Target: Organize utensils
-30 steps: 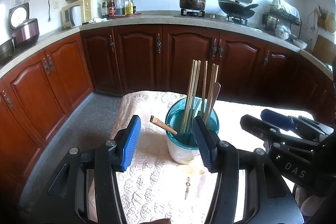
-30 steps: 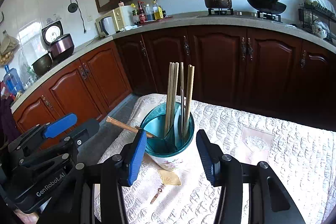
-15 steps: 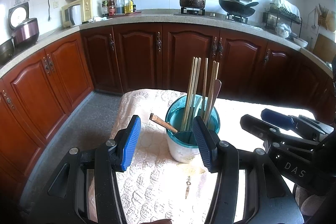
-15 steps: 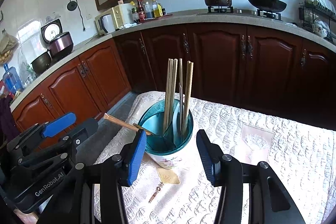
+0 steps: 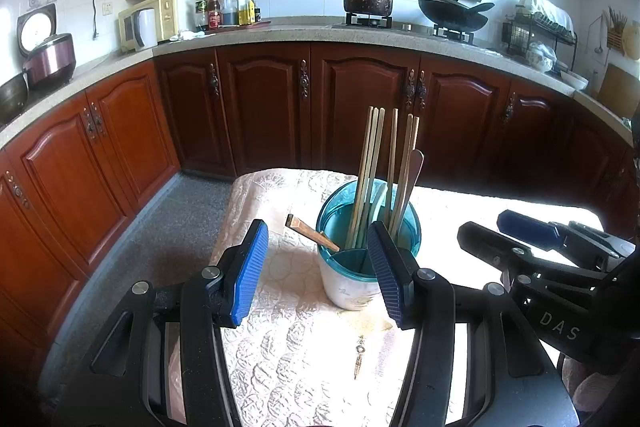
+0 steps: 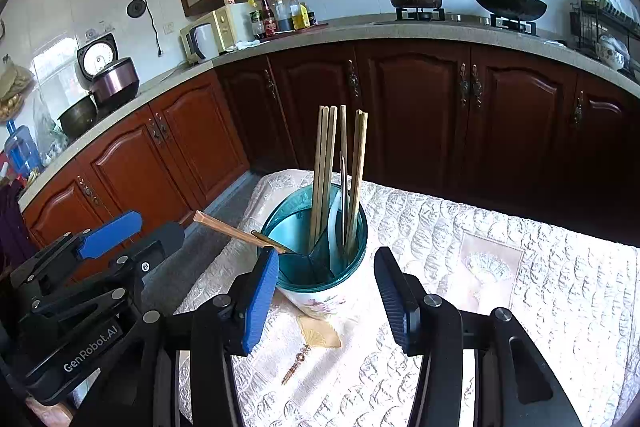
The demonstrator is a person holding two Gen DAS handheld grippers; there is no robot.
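Both sets of tongs hover low over the near edge of the bench (image 6: 500, 227), jaws wide apart and gripping nothing. The left tongs (image 5: 318, 273) point at the holder from the near left, with their right pad in front of its rim in that view. The right tongs (image 6: 326, 301) frame the holder between their pads, which appear clear of it. Each shows in the other's view, off to the side, level and side by side.

Just ahead of the pads, a small key-like trinket (image 6: 296, 367) and a tan fan-shaped scrap (image 6: 320, 333) lie on the quilted cloth.

Beyond them the utensil holder (image 5: 352, 283), a white cup with a teal divided insert, stands toward the bench's left edge. Most of the sorting looks done: the chopsticks (image 6: 328, 179) stand upright in a bundle in a far compartment, with a wooden spatula (image 5: 414, 171) upright among them. One wooden-handled utensil (image 6: 236, 233) leans out over the left rim at a shallow tilt, so I judge that it may need standing up. No loose utensils show on the cloth.
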